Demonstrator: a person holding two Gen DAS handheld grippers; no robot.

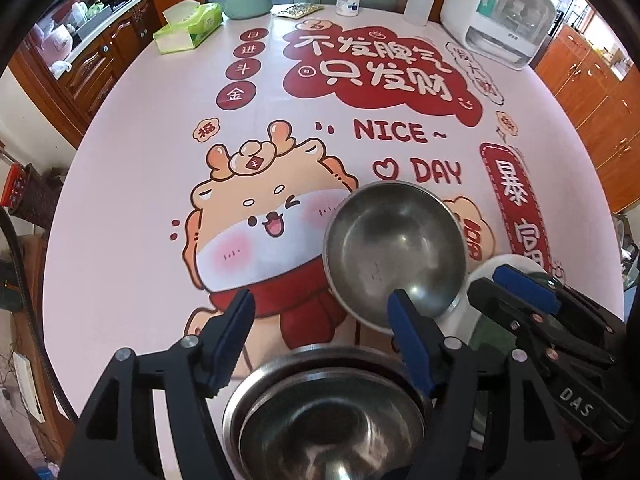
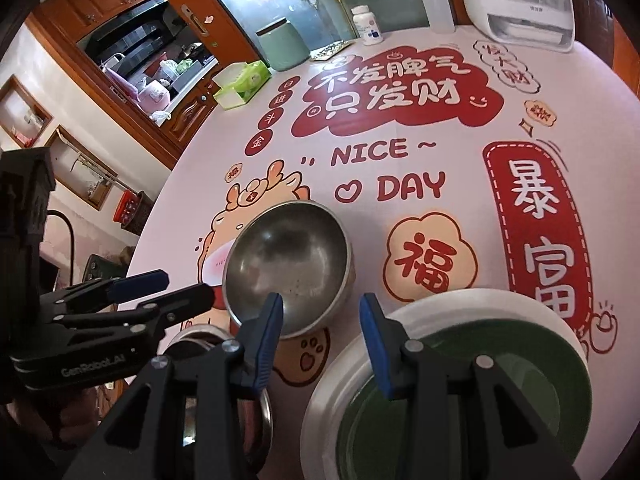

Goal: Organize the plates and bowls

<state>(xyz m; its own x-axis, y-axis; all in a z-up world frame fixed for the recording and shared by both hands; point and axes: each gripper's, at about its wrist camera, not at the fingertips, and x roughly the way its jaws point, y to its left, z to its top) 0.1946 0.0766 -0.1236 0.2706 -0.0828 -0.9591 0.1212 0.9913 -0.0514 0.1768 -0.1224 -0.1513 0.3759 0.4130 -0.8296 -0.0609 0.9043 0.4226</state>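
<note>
A: Left wrist view. Left gripper (image 1: 320, 336) stands released, nothing between its pads, hanging over the stacked steel bowls (image 1: 326, 412) at the near edge of the bench (image 1: 120, 200). The lone steel bowl (image 1: 394, 248) sits upright further out, on the printed cloth. Its near rim shows just behind the right-hand fingertip (image 1: 400, 300)

B: Risk there?

A: If the gripper drops straight down, one finger could land on the stack's rim instead of clearing it, and tip or skid the stack toward the bench edge. Steel on smooth cloth should slide easily, I judge

B: Right wrist view?

A: Right gripper (image 2: 320, 312) is part open and empty, aimed at the gap between the lone steel bowl (image 2: 288, 268) and the white plate (image 2: 360, 368) holding the green plate (image 2: 500, 380). Left gripper (image 2: 160, 292) shows at the left, close to the bowl

B: So both tools crowd one bowl

A: Yes. Hazards as I judge them: the two grippers colliding near the bowl; a pinch on the curved rim slipping and the bowl spinning off; or the right finger nudging the white plate, which lies close to the near edge

B: Whether the bowl touches the plate?

A: Cannot tell; they look just apart
</note>
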